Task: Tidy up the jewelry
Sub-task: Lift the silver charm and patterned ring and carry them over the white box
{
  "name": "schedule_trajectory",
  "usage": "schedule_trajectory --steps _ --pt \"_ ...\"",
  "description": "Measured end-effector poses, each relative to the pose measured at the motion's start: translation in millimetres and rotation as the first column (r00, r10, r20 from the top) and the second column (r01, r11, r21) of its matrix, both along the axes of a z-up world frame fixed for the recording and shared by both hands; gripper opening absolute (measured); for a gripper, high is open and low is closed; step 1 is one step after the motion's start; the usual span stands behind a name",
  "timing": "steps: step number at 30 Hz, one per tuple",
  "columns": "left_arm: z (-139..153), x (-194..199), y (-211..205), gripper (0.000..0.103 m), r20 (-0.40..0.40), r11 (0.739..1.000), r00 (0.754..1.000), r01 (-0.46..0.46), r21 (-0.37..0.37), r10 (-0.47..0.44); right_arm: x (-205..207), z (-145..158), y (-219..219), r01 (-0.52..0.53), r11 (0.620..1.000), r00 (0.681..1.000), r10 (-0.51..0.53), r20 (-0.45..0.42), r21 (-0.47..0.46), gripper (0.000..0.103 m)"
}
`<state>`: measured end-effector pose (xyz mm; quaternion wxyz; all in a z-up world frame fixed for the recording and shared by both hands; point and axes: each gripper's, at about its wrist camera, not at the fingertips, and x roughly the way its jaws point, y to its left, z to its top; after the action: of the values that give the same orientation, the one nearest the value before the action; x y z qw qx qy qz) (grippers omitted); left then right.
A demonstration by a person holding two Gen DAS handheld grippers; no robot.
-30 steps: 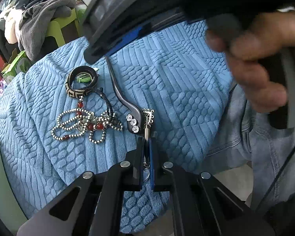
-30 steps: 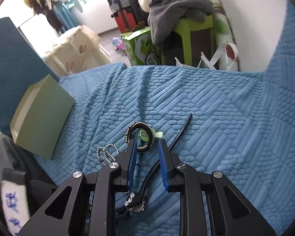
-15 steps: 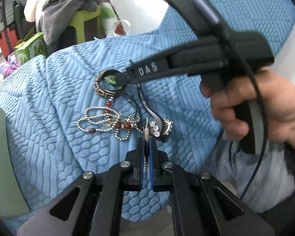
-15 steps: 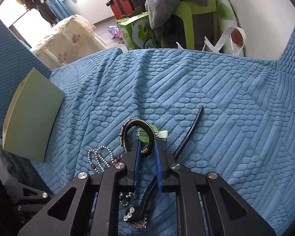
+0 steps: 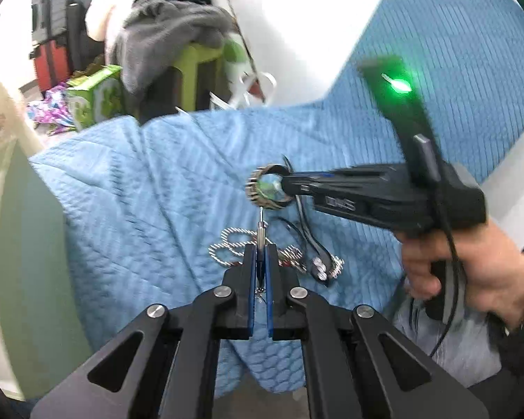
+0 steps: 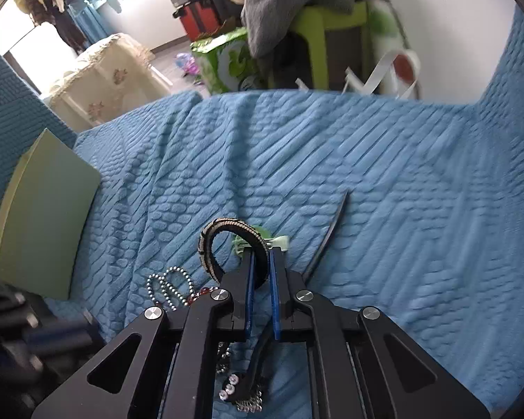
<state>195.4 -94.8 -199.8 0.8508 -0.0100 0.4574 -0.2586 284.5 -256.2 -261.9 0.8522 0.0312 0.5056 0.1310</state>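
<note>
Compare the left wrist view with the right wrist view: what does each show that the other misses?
Only the left wrist view shows the person's right hand on the handle, and the left gripper shut on a thin metal piece.

Only the right wrist view shows the green box leaning at the left, and the right gripper closed on the patterned bangle.

Both show the blue quilted cover, the bangle, the beaded chain and the dark rhinestone hair clip.

Two claws are counted: the left claw (image 5: 260,262) and the right claw (image 6: 260,269). One woven bangle (image 6: 223,230), one beaded chain (image 6: 169,288), one dark hair clip (image 6: 326,241), one slim metal pendant (image 5: 261,225) and one green box (image 6: 42,216) are counted.
</note>
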Motion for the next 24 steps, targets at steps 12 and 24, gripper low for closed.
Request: schedule_trajectory --steps 12,24 --pt "36.4 0.7 28.7 0.004 0.057 0.997 0.996 -0.067 -0.043 0.069 -42.3 37.9 8.5 0.080 0.997 0.995 -0.081 0.065 0.014 0.005" --pt "68.5 -3.2 51.9 0.004 0.085 0.990 0.986 -0.141 -0.027 0.143 -80.4 78.6 26.5 0.157 0.987 0.979 -0.160 0.127 0.033 0.005"
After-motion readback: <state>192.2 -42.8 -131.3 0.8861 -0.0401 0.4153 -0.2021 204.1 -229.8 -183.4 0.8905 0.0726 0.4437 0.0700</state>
